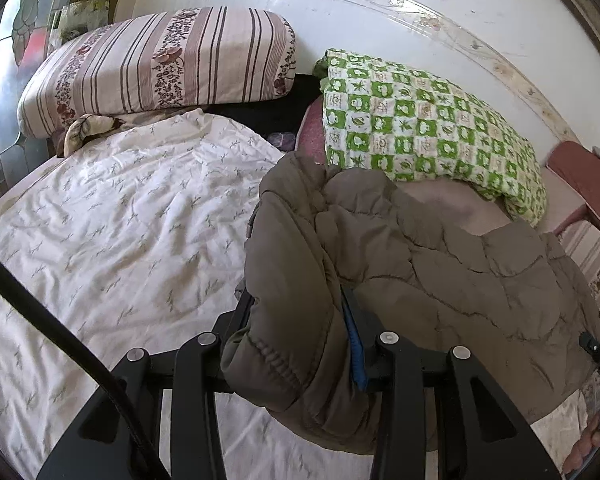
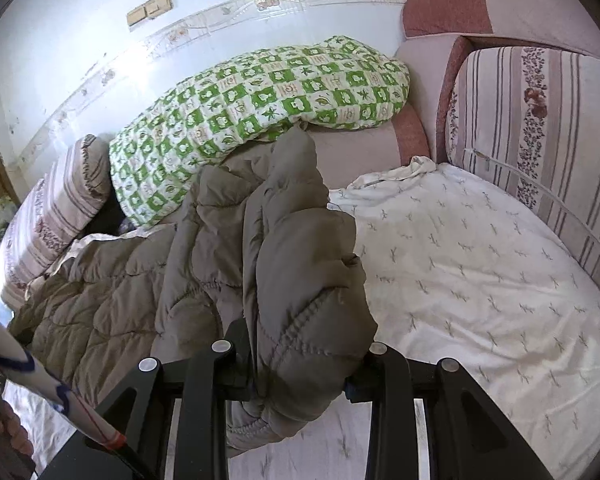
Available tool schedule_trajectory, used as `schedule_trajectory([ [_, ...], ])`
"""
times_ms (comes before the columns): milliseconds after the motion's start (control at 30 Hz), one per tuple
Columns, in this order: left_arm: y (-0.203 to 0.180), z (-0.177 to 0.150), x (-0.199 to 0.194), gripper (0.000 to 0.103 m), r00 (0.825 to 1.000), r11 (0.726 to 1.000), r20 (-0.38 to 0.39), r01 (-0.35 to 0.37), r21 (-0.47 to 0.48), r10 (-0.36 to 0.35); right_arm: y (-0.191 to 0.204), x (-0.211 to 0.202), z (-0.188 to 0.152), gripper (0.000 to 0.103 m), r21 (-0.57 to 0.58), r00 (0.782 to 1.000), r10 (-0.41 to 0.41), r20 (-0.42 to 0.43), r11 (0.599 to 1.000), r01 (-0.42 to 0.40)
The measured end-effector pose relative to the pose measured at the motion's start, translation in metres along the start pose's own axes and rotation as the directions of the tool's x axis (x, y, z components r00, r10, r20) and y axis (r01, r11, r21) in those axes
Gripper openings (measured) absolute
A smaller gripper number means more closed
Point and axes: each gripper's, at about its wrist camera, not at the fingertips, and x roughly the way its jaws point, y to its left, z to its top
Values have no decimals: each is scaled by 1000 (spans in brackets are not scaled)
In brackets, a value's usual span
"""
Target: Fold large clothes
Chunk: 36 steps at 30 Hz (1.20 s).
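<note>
A large olive-brown quilted jacket (image 1: 440,264) hangs lifted above a bed with a white leaf-print sheet (image 1: 120,220). My left gripper (image 1: 300,320) is shut on a thick bunched fold of the jacket with a stitched cuff, the black fingers pressing it from both sides. In the right wrist view the same jacket (image 2: 228,248) drapes away to the left, and my right gripper (image 2: 300,348) is shut on another padded fold of it. Both fingertip pairs are mostly hidden by the fabric.
A green-and-white checked quilt (image 1: 420,120) lies against the white tiled wall (image 1: 380,20). Striped floral pillows (image 1: 160,64) and a pink padded headboard (image 2: 480,12) border the bed. A black cable (image 1: 52,320) crosses the lower left. The white sheet (image 2: 480,272) spreads right of the jacket.
</note>
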Motion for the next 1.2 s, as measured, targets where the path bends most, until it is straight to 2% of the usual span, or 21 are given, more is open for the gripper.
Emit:
schedule_trajectory([
  [200, 4, -30, -50, 38, 1000, 1000, 31, -2, 0, 2, -4, -50, -25, 32, -24, 1000, 9, 19, 1000, -8],
  [300, 8, -50, -69, 38, 1000, 1000, 30, -4, -3, 4, -16, -67, -48, 32, 4, 1000, 10, 9, 1000, -10],
  [433, 12, -83, -77, 41, 1000, 1000, -11, -27, 6, 27, -42, -68, -75, 34, 87, 997, 10, -74, 996, -3],
  [500, 21, -96, -70, 52, 996, 998, -62, -61, -19, 59, -57, -57, -84, 39, 152, 992, 17, -129, 988, 3],
  [533, 28, -100, -67, 54, 992, 995, -87, -90, -43, 86, -69, -47, -90, 44, 200, 984, 26, -174, 980, 10],
  [567, 37, -101, -65, 54, 990, 991, -104, -108, -75, 100, -80, -39, -95, 46, 257, 977, 47, -209, 966, 9],
  [600, 46, -102, -65, 54, 987, 987, -116, -121, -110, 108, -92, -31, -100, 56, 321, 968, 76, -238, 947, 4],
  [633, 57, -100, -66, 54, 987, 979, -118, -129, -159, 111, -109, -24, -107, 59, 412, 957, 124, -264, 911, -4],
  [667, 67, -99, -68, 56, 987, 971, -116, -135, -197, 114, -118, -22, -111, 61, 458, 952, 153, -266, 889, -15],
  [733, 88, -96, -71, 58, 986, 952, -112, -152, -267, 126, -137, -21, -118, 72, 571, 940, 219, -262, 820, -31],
  [800, 101, -95, -75, 58, 979, 934, -103, -199, -298, 176, -155, -28, -124, 80, 654, 943, 231, -239, 757, -20],
  [867, 107, -95, -78, 58, 976, 928, -87, -215, -304, 198, -166, -34, -127, 80, 698, 944, 249, -216, 716, -29],
  [900, 105, -93, -80, 58, 976, 930, -77, -219, -296, 205, -170, -41, -127, 80, 706, 955, 220, -201, 708, -15],
  [933, 101, -91, -81, 58, 975, 934, -65, -220, -283, 211, -172, -53, -123, 80, 685, 973, 140, -186, 728, 26],
  [1000, 81, -87, -86, 58, 977, 955, -16, -212, -206, 214, -170, -78, -110, 80, 627, 990, -14, -138, 773, 98],
  [1033, 71, -85, -88, 58, 977, 962, 5, -211, -171, 215, -168, -88, -104, 80, 607, 993, -60, -102, 787, 110],
  [1067, 52, -84, -92, 58, 976, 972, 49, -208, -107, 214, -164, -95, -96, 80, 575, 994, -86, -62, 811, 106],
  [1100, 37, -84, -95, 58, 976, 979, 77, -198, -56, 202, -148, -100, -85, 80, 498, 995, -93, -23, 862, 92],
  [1167, 0, -84, -97, 58, 982, 985, 116, -155, 72, 146, -117, -94, -71, 78, 363, 998, -62, -1, 930, 58],
  [1200, -17, -87, -96, 58, 985, 982, 124, -139, 127, 123, -96, -88, -68, 72, 286, 1000, -18, -1, 958, 18],
])
